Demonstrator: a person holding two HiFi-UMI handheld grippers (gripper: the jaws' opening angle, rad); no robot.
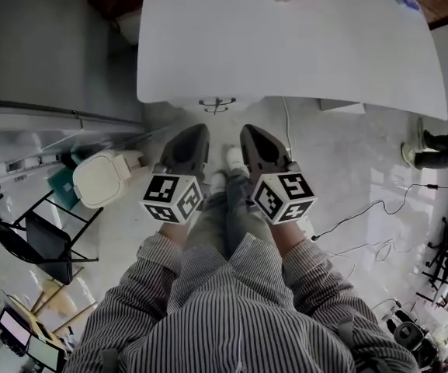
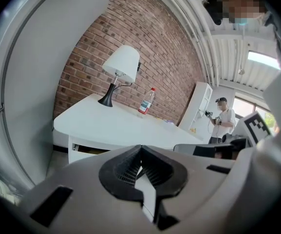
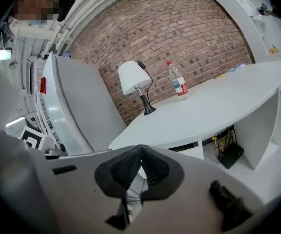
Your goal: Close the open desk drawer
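Standing back from the white tabletop (image 1: 286,45), the person holds both grippers side by side close to the body, over the floor on the near side of that tabletop and well apart from it. Task status: nothing of the closing is done, as far as the views show. The drawer (image 2: 84,153) hangs under the tabletop, below the end that carries the table lamp (image 2: 121,65). A dark gap shows between its white front and the underside of the tabletop, so it is judged open by a small amount. How far it stands out cannot be read from above, since the tabletop covers it in the head view. A water bottle (image 2: 148,101) stands on the tabletop just beyond the lamp and plays no part. Left gripper (image 2: 140,155): jaws brought fully together, ribbed pads meeting at the tips, nothing between them, touching nothing. Right gripper (image 3: 140,155): the same, jaws closed on themselves and empty, clear of the drawer and the tabletop. Remaining, in my judgement: the whole approach to the drawer front, contact with it, and the push home under the tabletop.
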